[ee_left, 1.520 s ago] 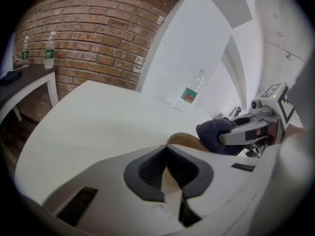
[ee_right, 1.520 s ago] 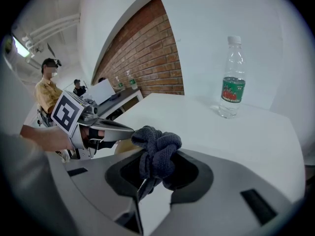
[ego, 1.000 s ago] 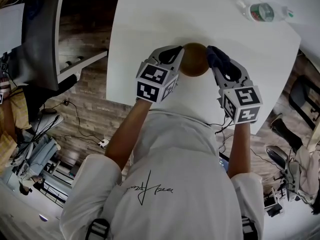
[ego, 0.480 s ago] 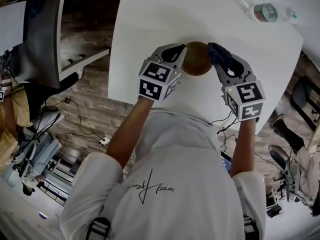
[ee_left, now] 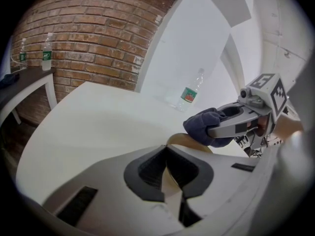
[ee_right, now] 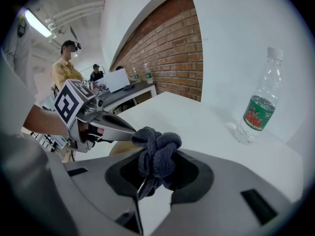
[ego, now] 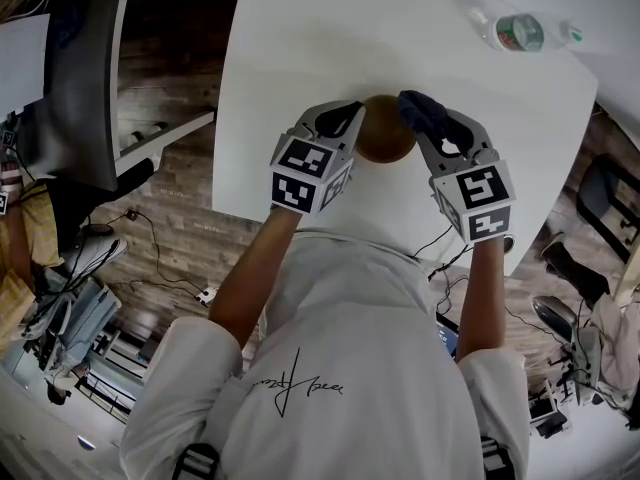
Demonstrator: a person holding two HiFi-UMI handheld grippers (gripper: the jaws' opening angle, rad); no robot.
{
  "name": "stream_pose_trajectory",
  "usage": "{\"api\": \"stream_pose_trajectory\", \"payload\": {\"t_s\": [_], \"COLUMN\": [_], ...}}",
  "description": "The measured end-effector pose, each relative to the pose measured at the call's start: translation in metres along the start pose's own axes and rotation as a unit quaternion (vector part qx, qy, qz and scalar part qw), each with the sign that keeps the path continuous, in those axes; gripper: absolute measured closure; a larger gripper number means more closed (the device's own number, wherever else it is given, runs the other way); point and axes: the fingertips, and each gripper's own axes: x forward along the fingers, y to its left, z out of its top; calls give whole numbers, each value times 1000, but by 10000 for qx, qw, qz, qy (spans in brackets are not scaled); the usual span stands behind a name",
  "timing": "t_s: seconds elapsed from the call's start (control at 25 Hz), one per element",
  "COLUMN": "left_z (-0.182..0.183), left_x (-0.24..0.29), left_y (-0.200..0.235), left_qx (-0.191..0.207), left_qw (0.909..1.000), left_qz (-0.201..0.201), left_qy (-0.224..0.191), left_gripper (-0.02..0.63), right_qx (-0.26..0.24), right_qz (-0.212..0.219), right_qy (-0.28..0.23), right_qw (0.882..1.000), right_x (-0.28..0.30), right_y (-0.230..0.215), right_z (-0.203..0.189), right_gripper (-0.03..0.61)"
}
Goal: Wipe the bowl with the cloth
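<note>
On the white desk (ego: 320, 38), near its front edge, sits a brown wooden bowl (ego: 385, 140) w/ a dark blue cloth (ego: 415, 106) bunched against its right rim; the bowl's inside can't be made out. Both forearms reach fwd, grippers angled down & converging on the bowl from either side. The left gripper (ee_left: 167, 167) has its fingers nearly together, pinching the bowl's thin left rim. The right gripper (ee_right: 153, 173) has its fingers clamped on the cloth, the wad sticking out past the tips, just beside the other gripper's tip. A clear plastic water bottle (ego: 522, 28) stands well apart, at the far right of the desk.
</note>
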Motion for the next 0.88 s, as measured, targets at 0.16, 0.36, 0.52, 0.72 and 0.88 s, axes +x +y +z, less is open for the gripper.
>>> {"api": "stream_pose_trajectory", "payload": {"t_s": [0.16, 0.36, 0.52, 0.72, 0.88], "left_z": [0, 1, 2, 2, 3], "left_x": [2, 1, 1, 2, 2], "left_y": [-1, 1, 2, 3, 5], "left_qx": [9, 81, 80, 72, 44], "left_qw": [10000, 10000, 10000, 10000, 10000], "left_qz": [-15, 27, 53, 48, 25], "left_qy": [1, -2, 8, 12, 6], "left_gripper": [609, 609, 609, 607, 608], "right_qx": [25, -103, -166, -176, -253], "right_qz": [-2, 11, -27, -81, -52], "right_qy": [-30, -15, -108, -167, -158], "right_qw": [10000, 9999, 9998, 9997, 9995], "right_x": [2, 8, 14, 18, 21], "right_y": [-3, 0, 0, -1, 0], "right_z": [3, 12, 19, 25, 28], "right_gripper": [474, 474, 474, 474, 474]}}
